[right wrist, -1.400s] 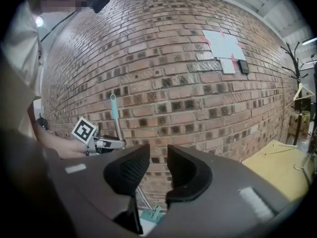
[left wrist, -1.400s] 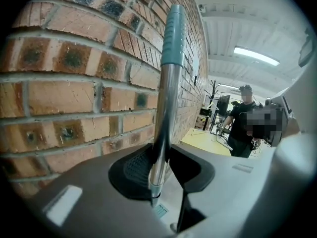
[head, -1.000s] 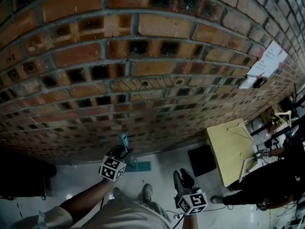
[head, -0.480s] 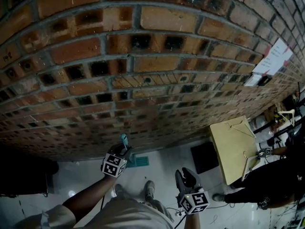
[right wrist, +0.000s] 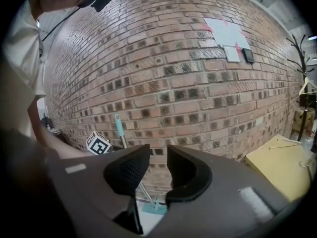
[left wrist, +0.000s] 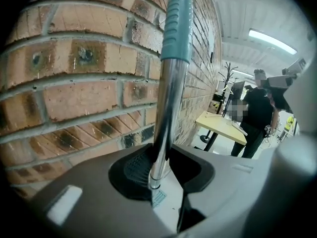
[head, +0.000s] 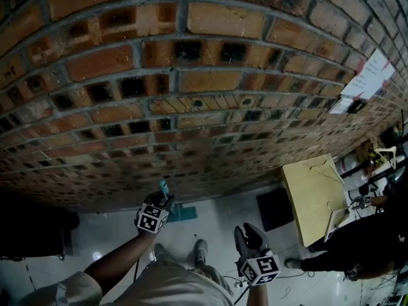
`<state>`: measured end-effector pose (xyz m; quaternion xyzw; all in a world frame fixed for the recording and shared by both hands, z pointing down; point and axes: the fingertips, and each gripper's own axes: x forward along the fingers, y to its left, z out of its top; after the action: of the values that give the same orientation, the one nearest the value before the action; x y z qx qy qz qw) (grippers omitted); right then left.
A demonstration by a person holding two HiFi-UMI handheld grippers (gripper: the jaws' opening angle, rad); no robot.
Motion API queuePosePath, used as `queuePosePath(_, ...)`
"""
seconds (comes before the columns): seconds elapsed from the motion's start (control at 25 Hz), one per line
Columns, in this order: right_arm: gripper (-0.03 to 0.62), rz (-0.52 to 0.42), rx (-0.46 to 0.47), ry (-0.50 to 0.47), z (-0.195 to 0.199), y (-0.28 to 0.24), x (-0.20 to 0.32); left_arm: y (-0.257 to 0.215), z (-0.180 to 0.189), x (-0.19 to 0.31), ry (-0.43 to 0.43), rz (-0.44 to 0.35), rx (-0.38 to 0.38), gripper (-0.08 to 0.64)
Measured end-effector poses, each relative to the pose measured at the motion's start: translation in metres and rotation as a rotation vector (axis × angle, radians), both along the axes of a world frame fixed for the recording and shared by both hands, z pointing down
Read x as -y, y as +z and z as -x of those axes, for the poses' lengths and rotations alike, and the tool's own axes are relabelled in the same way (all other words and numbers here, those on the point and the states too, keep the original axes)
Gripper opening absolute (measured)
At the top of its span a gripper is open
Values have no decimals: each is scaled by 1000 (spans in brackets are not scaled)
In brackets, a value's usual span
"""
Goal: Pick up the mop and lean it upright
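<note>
The mop has a metal handle [left wrist: 166,108] with a teal grip [left wrist: 177,24] at its top and a teal head [head: 183,214] on the floor at the foot of the brick wall [head: 191,107]. My left gripper [head: 157,204] is shut on the handle just below the grip, and the pole stands close to the bricks. In the right gripper view the handle [right wrist: 119,128] slants down to the head [right wrist: 154,208]. My right gripper [head: 250,236] hangs lower right, apart from the mop, open with nothing between its jaws [right wrist: 158,170].
A pale wooden table [head: 312,199] stands at the right with a dark mat [head: 274,209] beside it and a person in black [head: 357,241] behind. White papers [head: 366,75] hang on the wall. A dark bulky object [head: 32,234] sits at the left on the floor.
The view has drifted slightly. My left gripper keeps its hold on the mop handle in nearly the same spot by the wall. The right gripper has barely moved.
</note>
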<state>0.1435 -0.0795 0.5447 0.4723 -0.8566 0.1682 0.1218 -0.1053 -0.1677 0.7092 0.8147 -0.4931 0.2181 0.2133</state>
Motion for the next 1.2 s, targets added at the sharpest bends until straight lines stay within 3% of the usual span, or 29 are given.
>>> queuePosePath(0.28,110,10,0,-14,1,5,2,26,5,1,-40,46,7,124)
queuePosePath(1.2,110,46,-12,-25,7,17,10,95,-3,6,23,130,104,123)
